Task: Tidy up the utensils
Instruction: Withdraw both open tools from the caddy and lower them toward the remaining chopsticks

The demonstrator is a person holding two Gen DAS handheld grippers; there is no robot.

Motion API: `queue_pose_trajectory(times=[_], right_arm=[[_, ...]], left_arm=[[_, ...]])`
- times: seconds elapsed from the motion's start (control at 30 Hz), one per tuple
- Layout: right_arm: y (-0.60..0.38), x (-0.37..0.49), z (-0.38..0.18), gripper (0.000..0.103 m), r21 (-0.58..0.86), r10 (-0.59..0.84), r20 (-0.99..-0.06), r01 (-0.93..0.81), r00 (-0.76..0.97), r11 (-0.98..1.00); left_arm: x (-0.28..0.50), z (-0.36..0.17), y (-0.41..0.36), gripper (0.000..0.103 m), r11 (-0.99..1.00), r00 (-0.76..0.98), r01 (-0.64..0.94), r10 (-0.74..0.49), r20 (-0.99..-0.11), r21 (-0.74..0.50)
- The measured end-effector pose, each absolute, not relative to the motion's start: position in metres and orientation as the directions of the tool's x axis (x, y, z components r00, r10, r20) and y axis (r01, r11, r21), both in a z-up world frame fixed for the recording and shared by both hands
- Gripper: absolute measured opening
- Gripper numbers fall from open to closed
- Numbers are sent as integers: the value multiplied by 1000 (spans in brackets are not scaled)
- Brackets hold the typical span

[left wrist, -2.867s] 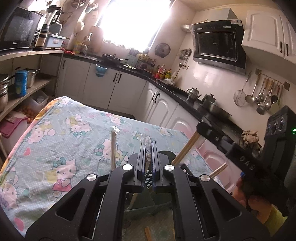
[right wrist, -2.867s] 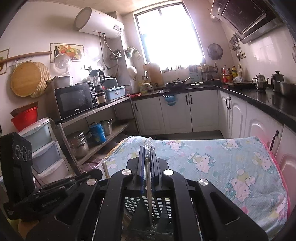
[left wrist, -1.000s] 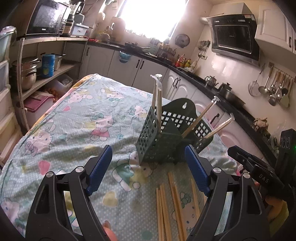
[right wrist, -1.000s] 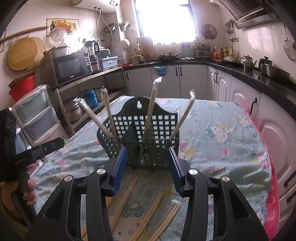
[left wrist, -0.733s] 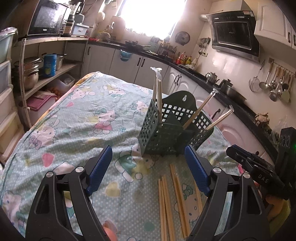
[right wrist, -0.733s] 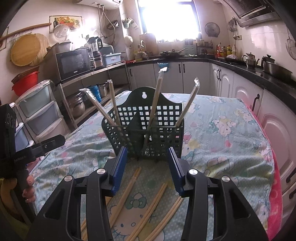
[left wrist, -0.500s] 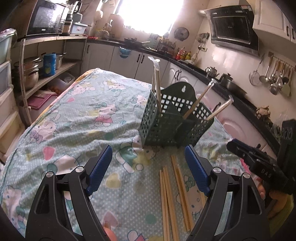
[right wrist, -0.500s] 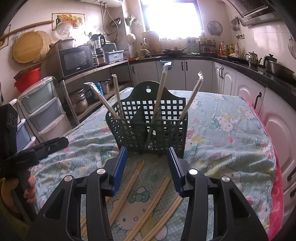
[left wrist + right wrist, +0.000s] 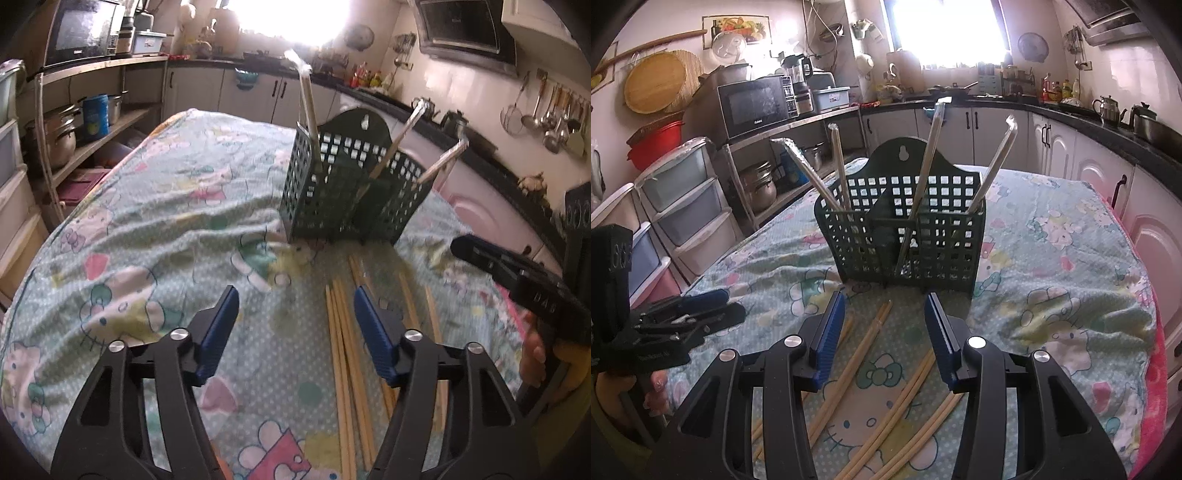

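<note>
Your left gripper [image 9: 293, 325] tilts down over loose chopsticks [image 9: 347, 354] on the cloth [image 9: 147, 221], jaws just narrowing, nothing between. Your right gripper [image 9: 884, 328] angles down too, gaping and empty, before the basket [image 9: 905, 236] of wrapped chopsticks [image 9: 925, 166].

A table under a cartoon-print cloth [image 9: 1052, 258] — on it a green utensil basket [image 9: 905, 236] and, apparently bare, loose chopsticks [image 9: 864, 354].

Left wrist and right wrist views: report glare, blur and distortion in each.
Left wrist view: window blown out to white, whole frame motion-soft, fisheye bends the counter. Right wrist view: window also blown out, yet the green basket and loose chopsticks look sharper.
</note>
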State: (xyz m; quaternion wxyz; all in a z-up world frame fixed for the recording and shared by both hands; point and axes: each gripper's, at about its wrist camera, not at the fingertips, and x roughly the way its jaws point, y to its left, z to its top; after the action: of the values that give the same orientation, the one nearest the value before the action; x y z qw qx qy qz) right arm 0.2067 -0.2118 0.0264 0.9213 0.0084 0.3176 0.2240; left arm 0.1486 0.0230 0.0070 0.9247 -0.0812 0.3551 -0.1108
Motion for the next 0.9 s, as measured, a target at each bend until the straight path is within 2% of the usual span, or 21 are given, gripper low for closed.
queue_pose_trajectory(times=[0.1, 0.17, 0.23, 0.3, 0.33, 0.37, 0.53, 0.9], right_arm=[[-211, 208, 21, 43, 160, 421, -593, -412, 686, 897], [-208, 210, 17, 43, 157, 422, -608, -418, 673, 895], [-207, 212, 12, 41, 164, 433, -618, -431, 656, 887], [-205, 214, 7, 34, 176, 449, -632, -447, 632, 877], [-204, 215, 4, 33, 180, 451, -640, -449, 622, 875], [-202, 216, 1, 33, 182, 451, -647, -450, 615, 874], [-195, 224, -9, 29, 185, 454, -675, -462, 581, 867], [-182, 257, -37, 27, 241, 468, -746, -463, 475, 853]], left_arm=[[147, 0, 18, 51, 962, 704, 158, -269, -657, -224], [146, -8, 14, 45, 958, 679, 170, -283, -678, -229], [146, -17, 10, 36, 955, 652, 183, -294, -699, -231], [145, -24, 5, 28, 954, 629, 194, -299, -717, -228], [144, -28, 2, 22, 954, 617, 200, -300, -728, -224], [144, -32, 1, 20, 953, 607, 205, -304, -735, -225], [141, -46, -9, 15, 941, 561, 240, -335, -757, -238], [153, -53, -25, 15, 944, 543, 257, -318, -777, -207]])
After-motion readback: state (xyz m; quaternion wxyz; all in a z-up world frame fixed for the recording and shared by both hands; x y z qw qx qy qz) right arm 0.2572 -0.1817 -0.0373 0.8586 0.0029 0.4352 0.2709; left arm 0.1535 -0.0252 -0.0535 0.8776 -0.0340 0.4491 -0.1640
